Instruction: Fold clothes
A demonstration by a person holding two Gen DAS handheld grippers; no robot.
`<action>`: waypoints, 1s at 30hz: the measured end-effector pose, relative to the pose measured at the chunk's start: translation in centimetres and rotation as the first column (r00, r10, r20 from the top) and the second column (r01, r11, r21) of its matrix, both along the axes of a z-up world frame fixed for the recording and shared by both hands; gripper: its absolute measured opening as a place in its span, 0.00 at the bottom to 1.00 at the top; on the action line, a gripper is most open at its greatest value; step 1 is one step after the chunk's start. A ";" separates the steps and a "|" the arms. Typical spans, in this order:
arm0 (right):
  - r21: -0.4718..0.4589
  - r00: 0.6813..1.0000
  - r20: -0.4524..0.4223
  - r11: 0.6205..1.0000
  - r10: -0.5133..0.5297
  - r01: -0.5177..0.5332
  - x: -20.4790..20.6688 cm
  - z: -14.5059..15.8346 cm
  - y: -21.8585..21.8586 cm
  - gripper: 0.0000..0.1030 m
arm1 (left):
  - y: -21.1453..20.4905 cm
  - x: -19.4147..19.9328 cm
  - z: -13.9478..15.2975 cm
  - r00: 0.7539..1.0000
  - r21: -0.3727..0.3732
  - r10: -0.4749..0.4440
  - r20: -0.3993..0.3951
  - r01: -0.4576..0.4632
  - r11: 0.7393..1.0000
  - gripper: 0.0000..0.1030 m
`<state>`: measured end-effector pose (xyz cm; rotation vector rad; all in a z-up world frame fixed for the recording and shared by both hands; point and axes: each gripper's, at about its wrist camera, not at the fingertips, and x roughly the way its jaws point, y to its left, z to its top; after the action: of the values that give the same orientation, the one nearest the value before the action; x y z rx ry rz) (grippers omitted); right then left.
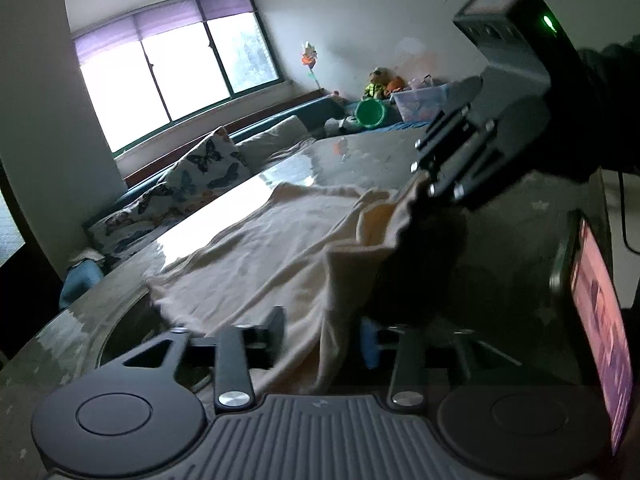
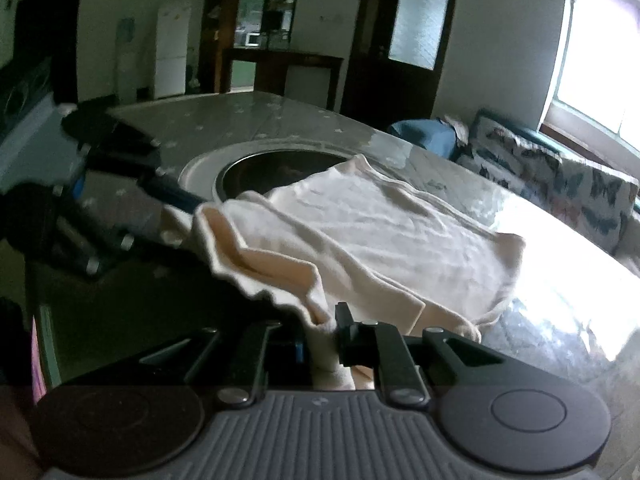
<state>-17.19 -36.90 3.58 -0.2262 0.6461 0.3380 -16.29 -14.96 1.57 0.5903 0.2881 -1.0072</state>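
R gripper (image 2: 322, 326) sat nearest the lens in the right wrist view, jaws drawn narrow and pinched on a bunched fold of the cream garment (image 2: 360, 236); cloth ran down between the jaws toward the camera. L gripper (image 1: 320, 332), seen in its own view, had jaws standing partly apart w/ the garment's (image 1: 280, 248) near edge draped between them; the pads didn't look to press on it, though the right-hand side was dark and hard to read. A blue pad (image 1: 370, 344) showed on that side.

Just beyond the R jaws the garment lay spread flat over the glossy surface (image 2: 280, 120), hem raised in a wavy ridge running left toward the L gripper (image 2: 176, 196), whose dark fingers w/ blue tips reached the cloth's far-left corner. In the left wrist view the R gripper (image 1: 424, 184) hung above and right of the L jaws, its tip at the lifted edge of the cloth, a green light (image 1: 549, 22) lit on its body.

Right of the L jaws a phone (image 1: 600, 320) w/ a pinkish screen stood at the surface (image 1: 360, 152) edge. Beyond the garment, ahead-left of the R jaws, a round recessed opening (image 2: 280, 168) sat in the surface; the cloth's far corner overlapped its rim.

Farther off: a sofa w/ butterfly cushions (image 1: 208, 164), a green bucket (image 1: 370, 114), soft toys (image 1: 380, 82), a window (image 1: 176, 76) w/ purple blinds. Other way, a white fridge (image 2: 172, 52) and dark doors (image 2: 400, 40).
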 end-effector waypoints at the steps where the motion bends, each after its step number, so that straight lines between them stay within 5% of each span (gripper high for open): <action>1: 0.012 1.000 -0.005 1.000 -0.005 0.005 0.1 0.2 -0.2 0.13 | 0.0 -0.1 -0.1 1.000 0.006 0.002 0.005 -0.002 1.000 0.50; 10: 0.058 0.999 -0.015 0.998 -0.037 0.038 0.4 1.2 -0.8 0.13 | -0.7 0.0 -1.5 0.995 0.090 0.005 0.100 -0.014 0.996 0.56; 13: 0.052 0.999 -0.010 0.998 -0.041 0.041 0.4 1.1 -0.8 0.13 | -0.7 0.4 -1.6 0.995 0.104 0.014 0.101 -0.025 0.994 0.40; 15: 0.040 0.999 -0.002 0.999 -0.037 0.037 0.2 1.0 -0.6 0.12 | -0.6 0.8 -1.6 0.996 0.118 0.021 0.089 -0.031 0.992 0.18; 17: 0.031 1.000 0.005 0.999 -0.031 0.031 -0.1 0.9 -0.4 0.10 | -0.2 1.1 -1.3 0.997 0.102 0.029 0.066 -0.036 0.994 0.13; 30: 0.027 0.998 0.008 0.998 0.060 -0.060 -6.5 4.1 0.7 0.07 | 4.7 -1.3 4.1 0.987 -0.028 -0.062 -0.150 0.058 0.998 0.11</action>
<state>-23.66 -36.23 7.71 -0.2210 0.6280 0.4029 -17.64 -10.27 5.66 0.5048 0.3936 -1.1142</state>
